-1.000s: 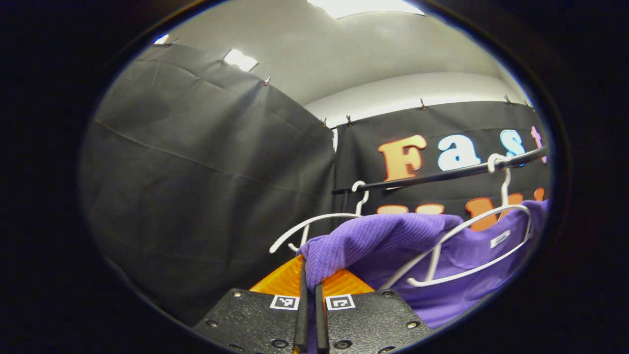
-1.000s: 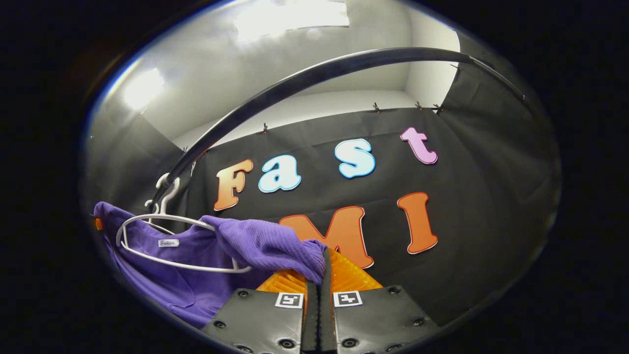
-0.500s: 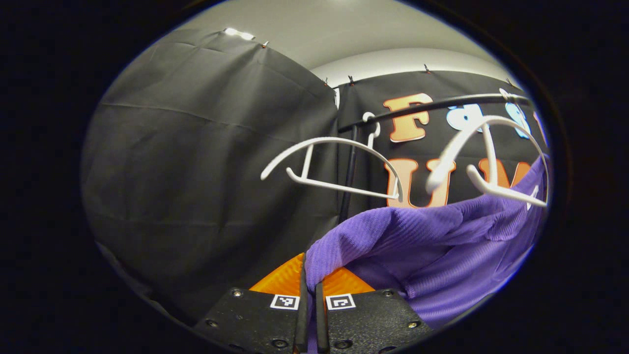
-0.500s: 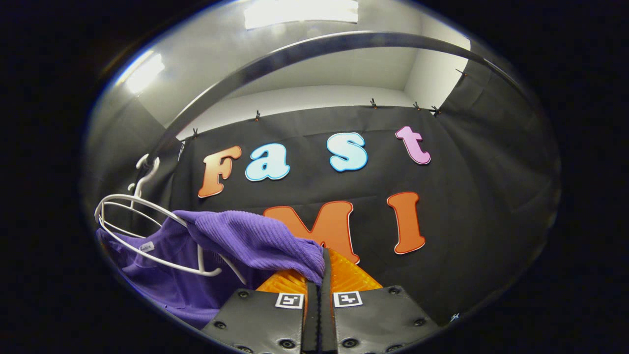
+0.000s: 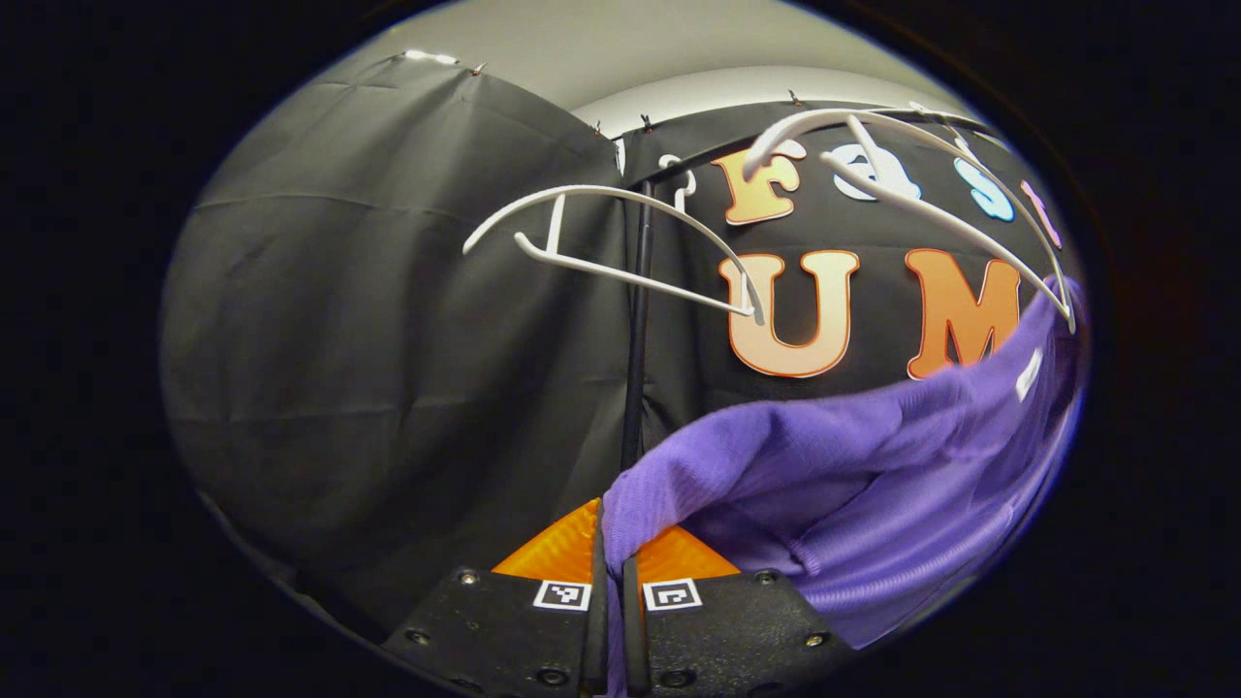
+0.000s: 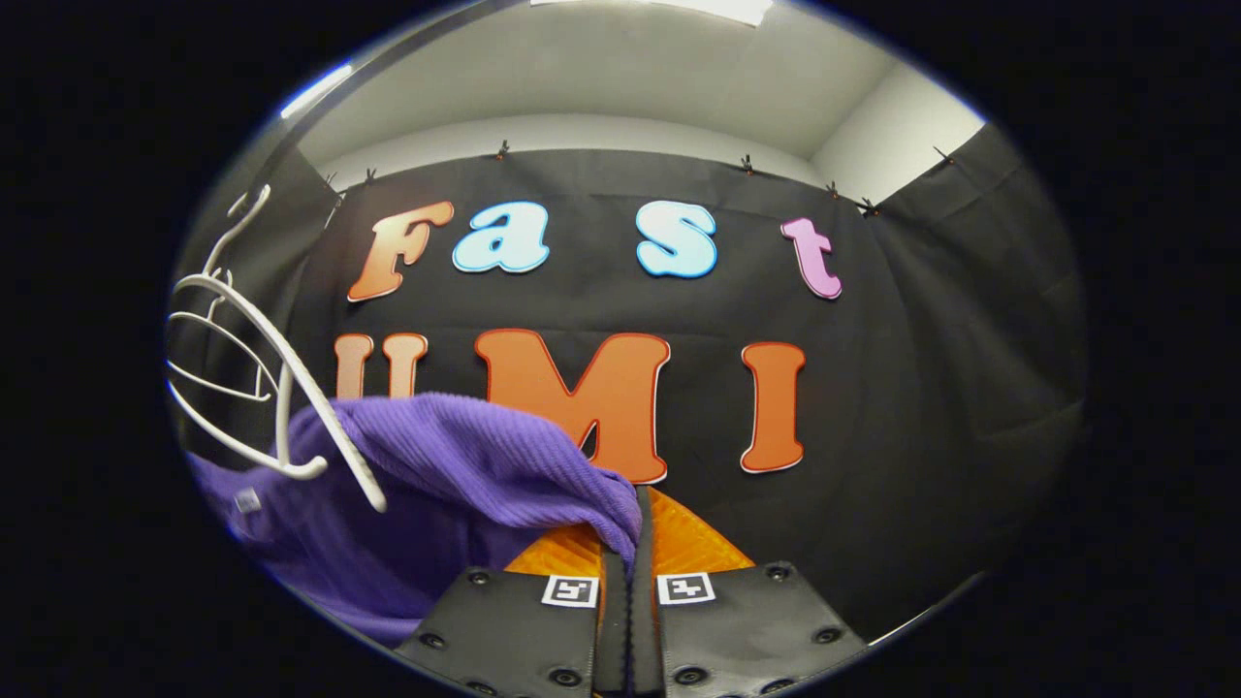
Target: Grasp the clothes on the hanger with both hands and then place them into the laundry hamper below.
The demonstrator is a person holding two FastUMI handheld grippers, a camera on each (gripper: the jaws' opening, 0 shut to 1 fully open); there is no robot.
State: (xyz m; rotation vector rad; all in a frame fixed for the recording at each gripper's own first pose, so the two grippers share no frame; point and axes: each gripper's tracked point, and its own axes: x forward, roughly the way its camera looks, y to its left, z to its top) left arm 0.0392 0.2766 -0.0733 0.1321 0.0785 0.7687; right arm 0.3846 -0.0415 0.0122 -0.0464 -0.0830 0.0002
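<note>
Since the earlier frames both claws have been lowered — the hangers and the rail, once level with the cloth, are now seen well above it, and the purple garment point(image 5: 853, 456) has been drawn down off its hanger.

In the left gripper view, the left claw point(image 5: 611, 567) is clamped on one bunched edge of the garment, both fingers pressed together on the cloth. In the right gripper view, the right claw point(image 6: 628, 557) is likewise closed on another edge of the same garment point(image 6: 456, 475). The cloth is stretched between the two, sagging in the middle.

Two white hangers are seen above: an empty hanger point(image 5: 620, 242) on the black pole point(image 5: 635, 320), and a second hanger point(image 5: 921, 184) whose lower tip lies just beside the garment's collar at the right edge of the left gripper view. Whether that tip is touching the cloth cannot be told.

The hamper is not yet reached; the lowering step is judged to be about midway. A snag is the main risk — if the collar is caught on the hanger tip, the hanger could be dragged off the rail, or the thin pinch of cloth pulled out of a claw.
</note>
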